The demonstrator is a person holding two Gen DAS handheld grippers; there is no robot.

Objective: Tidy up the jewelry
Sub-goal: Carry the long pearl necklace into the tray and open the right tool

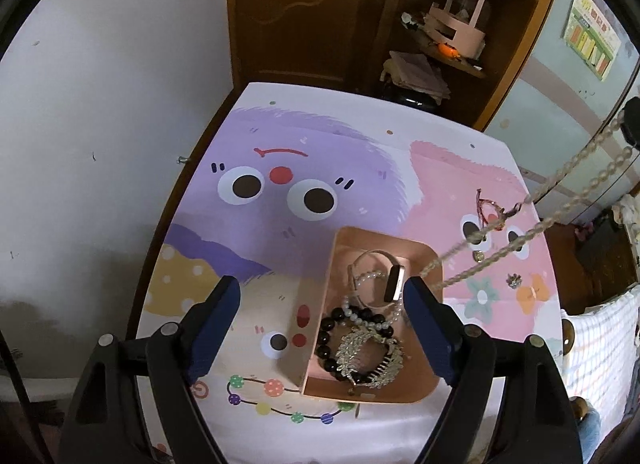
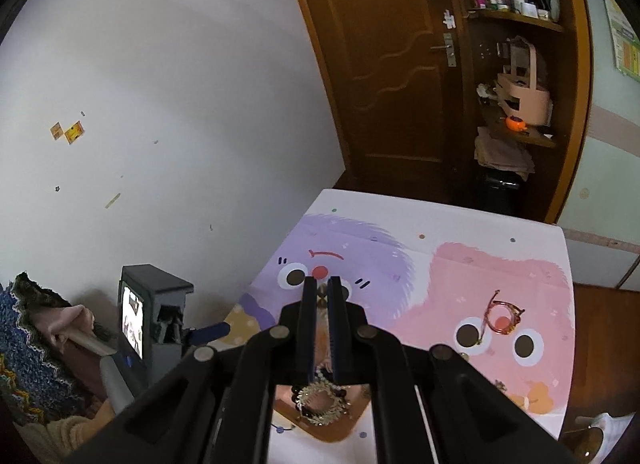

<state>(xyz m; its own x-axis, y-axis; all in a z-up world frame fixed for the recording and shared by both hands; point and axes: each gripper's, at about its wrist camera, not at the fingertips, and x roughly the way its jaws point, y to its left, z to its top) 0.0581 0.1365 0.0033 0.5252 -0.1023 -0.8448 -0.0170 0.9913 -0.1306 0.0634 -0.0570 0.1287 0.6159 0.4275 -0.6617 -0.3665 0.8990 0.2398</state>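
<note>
The left claw (image 1: 322, 322) stood wide apart above the worktop, its blue-padded jaws empty and gripping nothing. Between and just beyond them lay the open peach-coloured jewelry box (image 1: 378, 392), with its near rim below the jaws. Inside the box sat a black round-bead bracelet (image 1: 326, 340), a silver leaf-shaped hair comb (image 1: 356, 348) lying across it, a white pearl bracelet (image 1: 362, 314) and a pale-strapped wristwatch (image 1: 394, 280) toward the far end.

The right claw (image 2: 321, 328) was pinched shut, its two dark jaws nearly touching. A long pale beaded necklace (image 1: 568, 179) hung from it: in the left wrist view its two strands ran down slantwise from the upper right edge to the far right corner of the box, where their lower end reached the rim. In the right wrist view only a glimpse of beads showed in the narrow gap between the jaws, with the box and the comb directly below them.

Farther out, on the pink part of the cartoon-printed worktop (image 1: 280, 123), a thin red-and-gold wire bangle (image 2: 502, 316) lay well apart from the box, on the right. A small sparkling brooch-like piece (image 1: 513, 280) rested near a printed flower; its exact kind could not be told. Behind the worktop stood a brown wooden door (image 1: 304, 7) and a shelf unit holding a pink handled basket (image 1: 456, 27).
</note>
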